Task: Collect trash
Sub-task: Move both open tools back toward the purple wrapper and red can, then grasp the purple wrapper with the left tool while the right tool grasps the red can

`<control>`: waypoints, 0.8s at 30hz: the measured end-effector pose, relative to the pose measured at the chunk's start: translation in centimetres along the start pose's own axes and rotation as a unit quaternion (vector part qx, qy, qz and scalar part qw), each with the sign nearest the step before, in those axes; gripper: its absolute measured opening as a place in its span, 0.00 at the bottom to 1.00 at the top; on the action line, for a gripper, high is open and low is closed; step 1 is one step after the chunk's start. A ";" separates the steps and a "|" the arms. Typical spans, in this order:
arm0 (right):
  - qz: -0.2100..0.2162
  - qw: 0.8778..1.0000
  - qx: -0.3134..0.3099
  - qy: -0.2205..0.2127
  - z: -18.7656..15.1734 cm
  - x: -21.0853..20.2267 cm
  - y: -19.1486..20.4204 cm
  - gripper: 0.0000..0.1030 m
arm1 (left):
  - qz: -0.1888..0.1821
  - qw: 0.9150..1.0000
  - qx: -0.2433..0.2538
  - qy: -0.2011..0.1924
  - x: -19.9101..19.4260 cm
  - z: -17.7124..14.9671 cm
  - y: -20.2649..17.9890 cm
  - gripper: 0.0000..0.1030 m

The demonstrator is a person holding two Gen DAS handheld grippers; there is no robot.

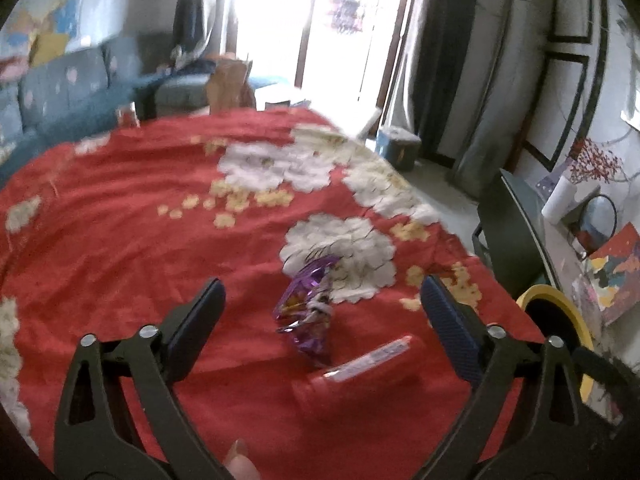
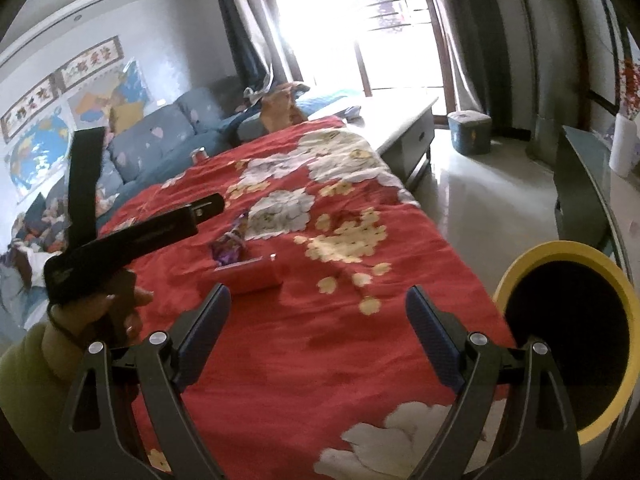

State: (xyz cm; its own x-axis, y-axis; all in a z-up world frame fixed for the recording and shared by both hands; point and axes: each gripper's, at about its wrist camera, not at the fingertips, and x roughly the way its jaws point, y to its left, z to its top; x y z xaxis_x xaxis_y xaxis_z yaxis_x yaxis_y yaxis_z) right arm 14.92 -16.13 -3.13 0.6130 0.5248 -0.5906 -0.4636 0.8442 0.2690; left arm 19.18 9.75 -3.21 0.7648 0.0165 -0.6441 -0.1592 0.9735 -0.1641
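Note:
A crumpled purple snack wrapper (image 1: 309,308) lies on the red flowered cloth (image 1: 140,220), with a red box (image 1: 360,376) just in front of it. My left gripper (image 1: 320,316) is open and empty, its jaws spread to either side of the wrapper, hovering above it. In the right wrist view the wrapper (image 2: 229,246) and the red box (image 2: 252,272) lie ahead to the left. My right gripper (image 2: 318,312) is open and empty above the cloth. The left gripper's body (image 2: 132,236) shows at the left. A yellow-rimmed bin (image 2: 568,332) stands at the right edge; it also shows in the left wrist view (image 1: 556,320).
A blue sofa (image 2: 160,140) runs along the far left. A white low table (image 2: 400,120) stands beyond the cloth, and a blue stool (image 2: 470,132) on the floor. A dark cabinet (image 2: 580,184) with a white roll (image 2: 624,148) is at the right. A red can (image 2: 199,156) stands at the cloth's far edge.

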 end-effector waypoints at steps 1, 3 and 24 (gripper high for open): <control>0.001 1.000 0.000 0.002 0.0 0.3 0.2 0.84 | -0.004 1.000 -0.008 0.010 0.5 0.0 0.5 0.81; 0.007 1.000 0.002 0.011 0.0 1.0 0.5 0.84 | -0.013 0.999 -0.024 0.033 1.8 0.0 1.4 0.74; 0.041 0.995 0.025 0.087 0.5 8.3 3.4 0.84 | -0.073 0.989 -0.090 0.093 5.1 -0.3 5.4 0.29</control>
State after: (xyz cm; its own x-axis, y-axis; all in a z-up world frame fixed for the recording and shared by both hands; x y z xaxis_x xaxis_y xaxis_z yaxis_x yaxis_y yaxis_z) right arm 18.72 -8.84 -6.77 0.4526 0.5681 -0.6873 -0.4725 0.8065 0.3555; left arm 22.05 15.05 -7.64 0.6625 -0.1800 -0.7271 -0.1764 0.9059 -0.3850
